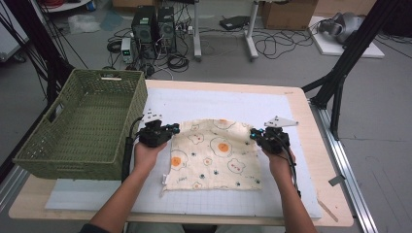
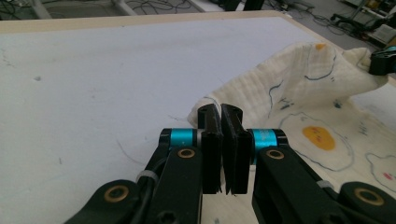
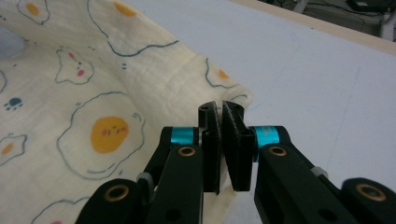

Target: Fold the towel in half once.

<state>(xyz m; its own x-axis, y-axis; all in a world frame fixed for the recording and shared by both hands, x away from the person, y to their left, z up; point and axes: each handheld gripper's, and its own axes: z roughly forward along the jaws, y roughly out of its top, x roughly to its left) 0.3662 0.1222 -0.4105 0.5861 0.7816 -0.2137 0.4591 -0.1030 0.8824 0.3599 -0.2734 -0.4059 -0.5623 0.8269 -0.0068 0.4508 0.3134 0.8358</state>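
The left gripper had its jaws pressed together on a far corner of the cloth, the fabric pinched between the pads and bunching up just beyond them. The right gripper was likewise clamped on the opposite far corner, a fold of the egg-printed fabric caught between its jaws. In the high view the left gripper and right gripper stood well apart, the cloth's far edge raised between them while its near edge lay flat on the white mat. The cloth sat mid-worktop, its left side near the green woven basket but not touching it. Bare mat lay open beyond the cloth up to the worktop far edge, and a strip remained along the right side. The basket overhung the worktop's left edge.
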